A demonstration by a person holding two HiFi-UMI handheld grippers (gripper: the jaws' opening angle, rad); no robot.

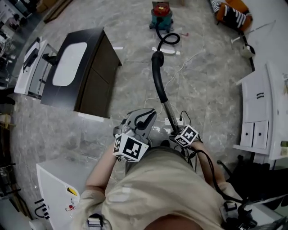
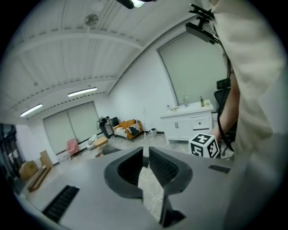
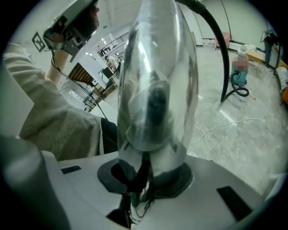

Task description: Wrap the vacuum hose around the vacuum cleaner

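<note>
Your right gripper [image 1: 175, 131] is clenched on the shiny metal tube [image 1: 167, 110] at the near end of the vacuum hose [image 1: 157, 72], just ahead of your body. From that grip the tube runs toward 12 o'clock and joins the black curved part of the hose. The hose then loops across the floor [image 1: 202, 90] to the red and teal vacuum cleaner [image 1: 161, 13], which stands well apart from you at 12 o'clock. Your left gripper [image 2: 145, 157] sits just beside the right one, at its 9 o'clock, with its jaws together on nothing. A dark cabinet [image 1: 96, 76] stands at your 10 o'clock.
</note>
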